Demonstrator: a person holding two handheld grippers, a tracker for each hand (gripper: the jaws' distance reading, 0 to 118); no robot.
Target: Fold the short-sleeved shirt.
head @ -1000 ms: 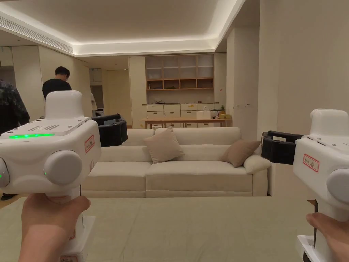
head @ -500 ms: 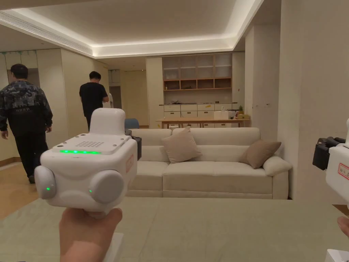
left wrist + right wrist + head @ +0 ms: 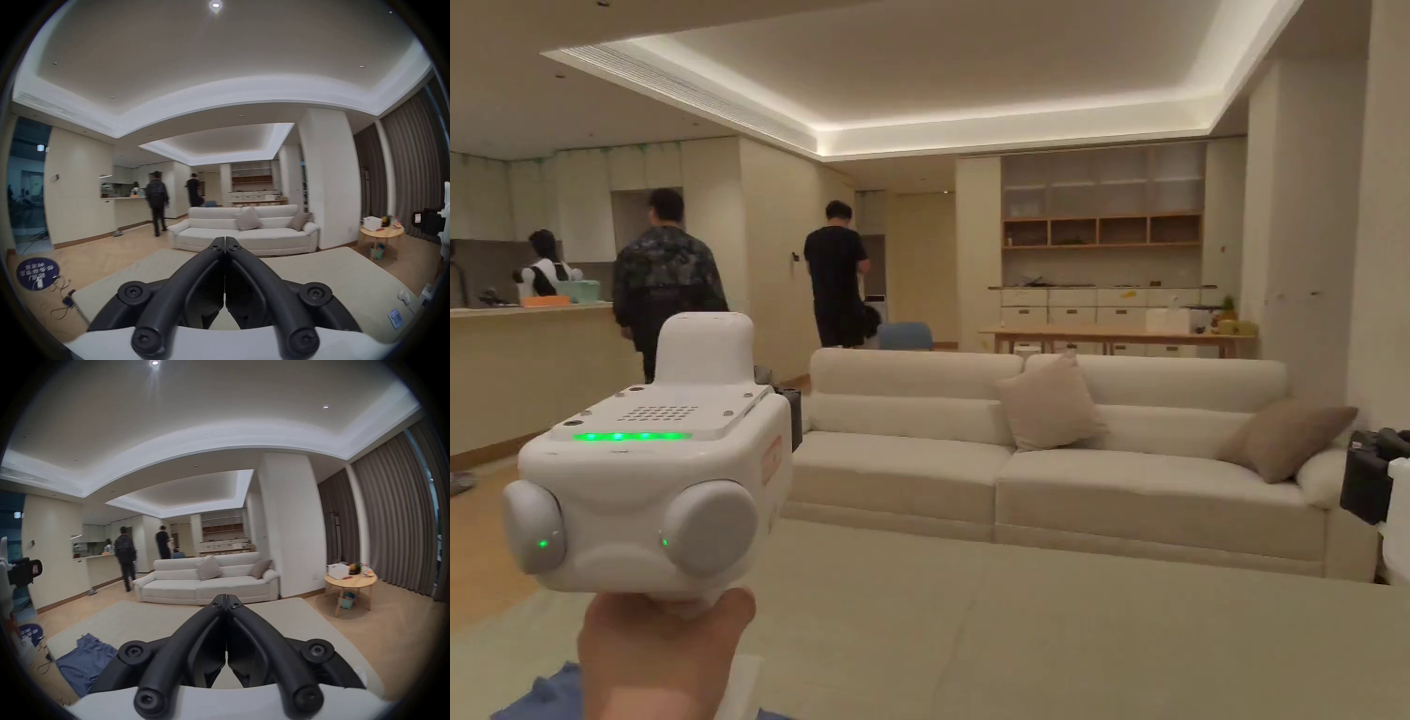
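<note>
Left gripper (image 3: 225,246) and right gripper (image 3: 226,597) both clenched on nothing, held up in the air — blue shirt (image 3: 85,659) lies untouched on the beige mat (image 3: 151,618).

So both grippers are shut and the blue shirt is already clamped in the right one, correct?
Not quite. Both grippers are shut, but the right gripper holds nothing: in the right gripper view its jaws meet on empty air, and the blue shirt lies loose on the pale mat, down to the left. The left gripper is shut too.

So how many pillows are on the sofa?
2. A light pillow leans on the backrest near the middle of the sofa; a brown pillow sits at its right end. None look hidden.
</note>
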